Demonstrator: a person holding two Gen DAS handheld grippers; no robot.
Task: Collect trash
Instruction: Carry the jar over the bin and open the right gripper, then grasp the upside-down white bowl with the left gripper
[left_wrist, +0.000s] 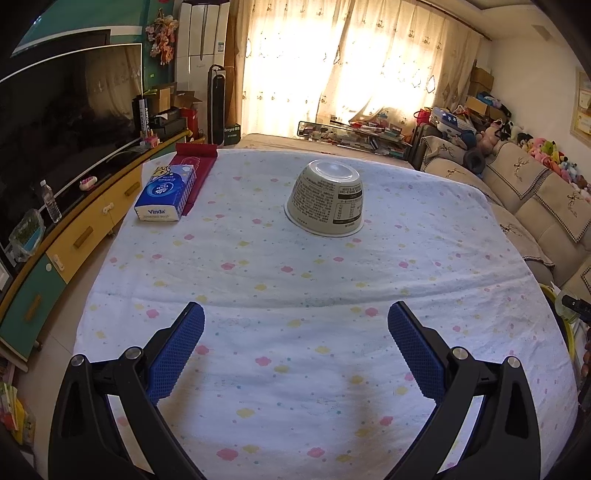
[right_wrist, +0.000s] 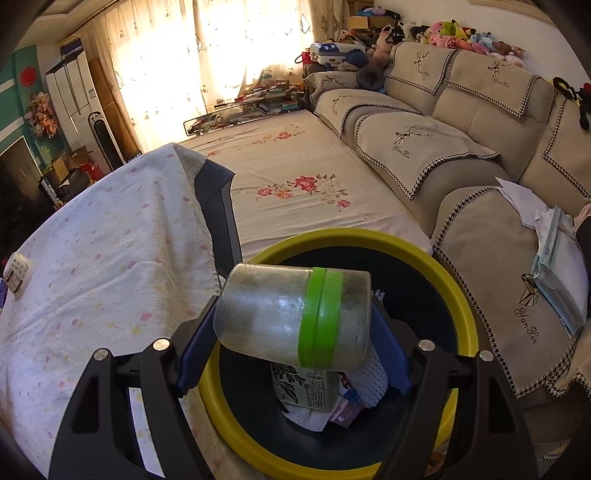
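Note:
My left gripper (left_wrist: 295, 317) is open and empty, held low over the near part of the table with the flowered cloth (left_wrist: 295, 369). An upturned paper noodle bowl (left_wrist: 325, 201) stands on the cloth well beyond the fingers. My right gripper (right_wrist: 295, 332) is shut on a clear plastic jar with a green band (right_wrist: 291, 317), held sideways over the yellow-rimmed trash bin (right_wrist: 458, 295). The bin holds a green carton (right_wrist: 306, 387) and other scraps. The bowl also shows at the left edge of the right wrist view (right_wrist: 16, 273).
A blue Vinda tissue pack (left_wrist: 166, 194) lies on a red box (left_wrist: 199, 166) at the table's far left. A TV cabinet (left_wrist: 81, 236) runs along the left. A beige sofa (right_wrist: 461, 155) and a flowered bed (right_wrist: 303, 177) lie beyond the bin.

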